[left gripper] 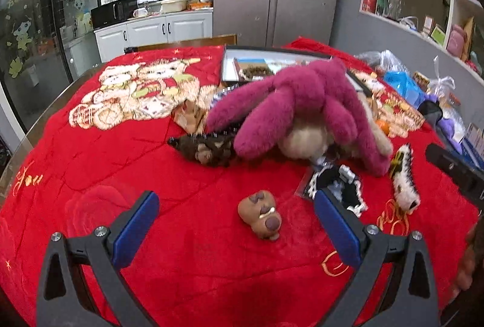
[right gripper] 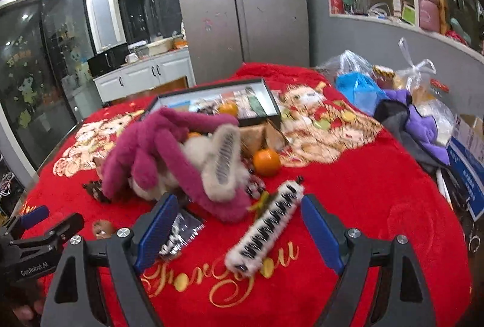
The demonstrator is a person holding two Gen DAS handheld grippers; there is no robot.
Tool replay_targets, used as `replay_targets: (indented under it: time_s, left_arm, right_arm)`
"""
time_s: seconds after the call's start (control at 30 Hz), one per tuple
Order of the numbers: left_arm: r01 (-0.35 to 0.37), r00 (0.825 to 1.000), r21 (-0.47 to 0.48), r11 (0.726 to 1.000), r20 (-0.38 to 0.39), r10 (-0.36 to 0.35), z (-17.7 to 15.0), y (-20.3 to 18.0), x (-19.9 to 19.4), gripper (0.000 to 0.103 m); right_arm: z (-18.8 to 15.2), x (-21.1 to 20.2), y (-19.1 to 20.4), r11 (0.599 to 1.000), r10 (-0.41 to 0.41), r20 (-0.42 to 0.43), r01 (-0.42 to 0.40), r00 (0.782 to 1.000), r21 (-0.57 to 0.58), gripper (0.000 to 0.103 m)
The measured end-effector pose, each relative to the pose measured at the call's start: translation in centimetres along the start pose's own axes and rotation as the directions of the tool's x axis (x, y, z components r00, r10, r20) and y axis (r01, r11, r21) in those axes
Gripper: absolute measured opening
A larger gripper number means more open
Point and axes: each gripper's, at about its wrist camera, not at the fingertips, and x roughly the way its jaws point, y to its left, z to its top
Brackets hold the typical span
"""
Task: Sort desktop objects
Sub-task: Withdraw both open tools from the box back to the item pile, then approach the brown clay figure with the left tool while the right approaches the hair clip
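A magenta plush toy [left gripper: 302,103] lies in the middle of the red blanket [left gripper: 181,251]; it also shows in the right wrist view [right gripper: 169,145]. A small brown figurine [left gripper: 261,218] lies just ahead of my open, empty left gripper [left gripper: 236,206]. A black-and-white furry hair clip [right gripper: 266,224] lies between the fingers of my open, empty right gripper [right gripper: 239,206]; it also shows in the left wrist view [left gripper: 403,176]. A beige furry clip [right gripper: 225,160] rests on the plush. An orange [right gripper: 266,162] sits behind it. A black-and-white packet [left gripper: 335,185] lies by my left gripper's right finger.
An open black box [right gripper: 217,103] with assorted items stands at the back. A dark brown clip [left gripper: 205,147] lies left of the plush. Plastic bags [right gripper: 360,82], purple cloth [right gripper: 423,127] and cartons crowd the right edge. The left gripper's body [right gripper: 36,239] shows at the lower left.
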Motion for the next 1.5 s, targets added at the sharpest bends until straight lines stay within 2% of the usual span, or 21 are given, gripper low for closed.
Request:
replay_targets:
  time_s: [0.17,0.37,0.5,0.7,0.73,0.8,0.87,0.93,1.5]
  left_arm:
    - [0.008,0.999,-0.008,1.0,-0.048,-0.009,-0.5,0.3,1.7,0.103]
    - [-0.016,0.997,0.035,0.999,-0.071,0.018,-0.7,-0.4,3.4,0.103]
    - [-0.003,0.994,0.039,0.999,-0.106,0.008,-0.9,-0.7,4.8,0.103]
    - [-0.037,0.987,0.067,0.997,-0.154,0.047,-1.3,-1.0,6.9,0.103]
    - [-0.034,0.987,0.063,0.997,-0.154,0.043,-1.3,-1.0,7.0,0.103]
    - [-0.029,0.986,0.053,0.998,-0.162,0.037,-1.2,-0.8,7.3,0.103]
    - [-0.024,0.986,0.042,0.999,-0.164,0.03,-1.2,-0.6,7.5,0.103]
    - [-0.025,0.986,0.043,0.999,-0.163,0.031,-1.2,-0.6,7.5,0.103]
    - [-0.007,0.987,0.042,0.999,-0.162,0.014,-1.2,-0.6,7.7,0.102]
  right_arm:
    - [-0.7,1.1,-0.8,1.0,-0.017,-0.033,0.018,0.999,0.018,0.086]
    - [-1.6,3.6,-1.6,0.999,-0.037,-0.096,0.04,0.995,0.029,0.086]
    - [-2.1,4.9,-1.8,0.998,-0.044,-0.131,0.049,0.99,0.033,0.086]
    - [-3.0,7.8,-1.8,0.992,-0.125,-0.198,0.125,0.972,-0.014,0.086]
    - [-3.3,8.5,-1.9,0.992,-0.122,-0.222,0.123,0.967,-0.011,0.088]
    - [-3.3,8.9,-1.6,0.992,-0.127,-0.234,0.124,0.964,-0.026,0.098]
    - [-3.3,9.6,-1.0,0.991,-0.133,-0.258,0.121,0.957,-0.061,0.103]
    - [-3.3,9.6,-0.5,0.987,-0.152,-0.254,0.135,0.955,-0.083,0.103]
    - [-3.4,9.4,-0.8,0.99,-0.137,-0.257,0.124,0.957,-0.067,0.103]
